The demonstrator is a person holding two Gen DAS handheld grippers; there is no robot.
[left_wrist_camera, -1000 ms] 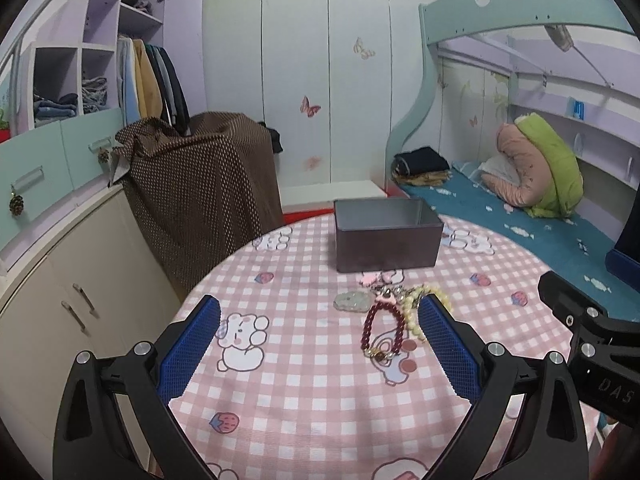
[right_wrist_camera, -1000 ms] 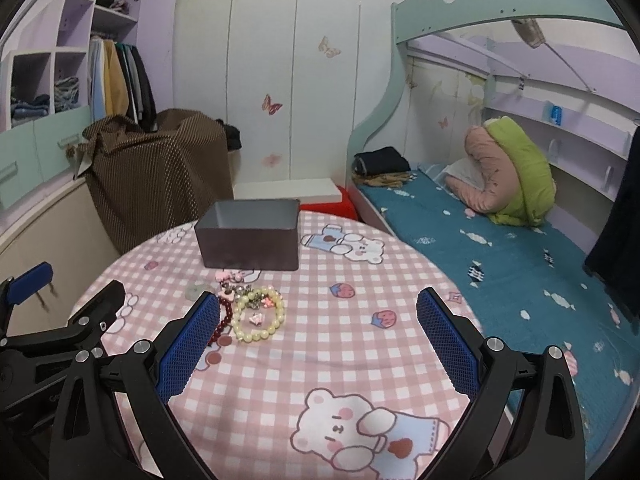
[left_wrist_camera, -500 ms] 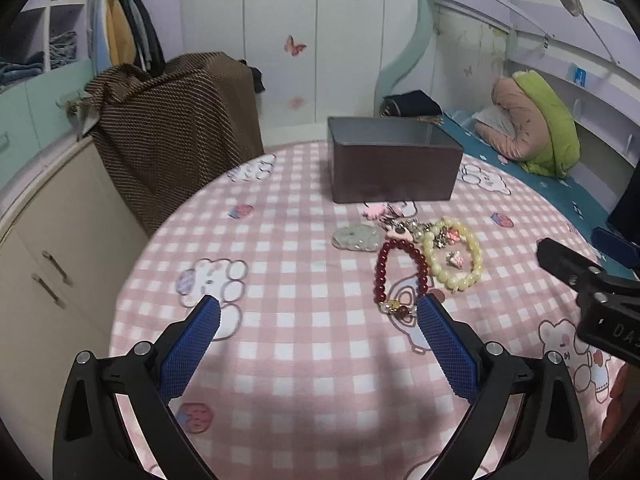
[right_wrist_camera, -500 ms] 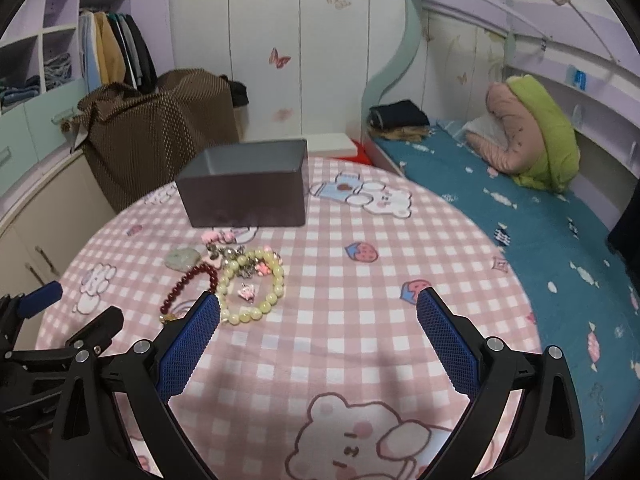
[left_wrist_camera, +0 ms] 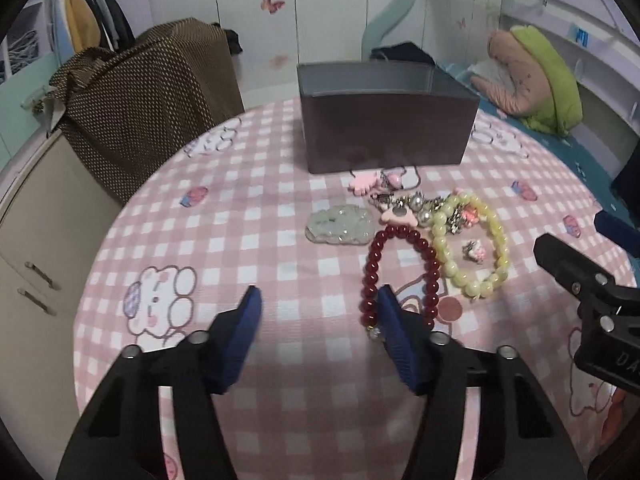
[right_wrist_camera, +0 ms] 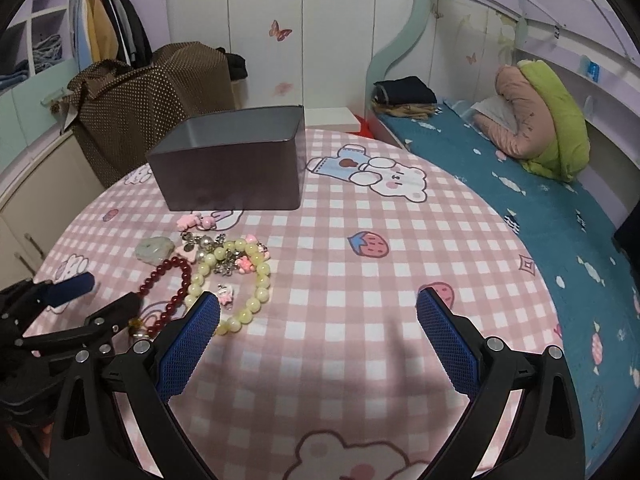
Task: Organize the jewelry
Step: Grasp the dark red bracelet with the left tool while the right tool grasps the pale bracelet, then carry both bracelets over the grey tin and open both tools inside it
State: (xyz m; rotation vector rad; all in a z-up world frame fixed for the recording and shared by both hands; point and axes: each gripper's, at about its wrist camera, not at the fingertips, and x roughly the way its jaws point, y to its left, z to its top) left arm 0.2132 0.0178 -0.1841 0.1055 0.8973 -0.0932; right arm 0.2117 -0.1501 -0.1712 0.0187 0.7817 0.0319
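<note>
The left claw (left_wrist_camera: 316, 300) hangs low over the pink checked tabletop (left_wrist_camera: 240, 240) with its blue pads parted to a middling gap and nothing between them; its right pad sits at the near end of the dark red bead bracelet (left_wrist_camera: 374, 276), though actual touch cannot be told. The right claw (right_wrist_camera: 318, 312) is spread wide and empty, its left pad just beside the pale yellow bead bracelet (right_wrist_camera: 260, 284). Beyond the bracelets lie a pale green jade pendant (left_wrist_camera: 340, 226) and a heap of pink and silver charms (left_wrist_camera: 404, 200), all close together. Behind them stands an open grey metal box (left_wrist_camera: 384, 140). Farther off are a brown dotted cloth-covered bundle (left_wrist_camera: 148, 88) and a bed (right_wrist_camera: 560, 208).
</note>
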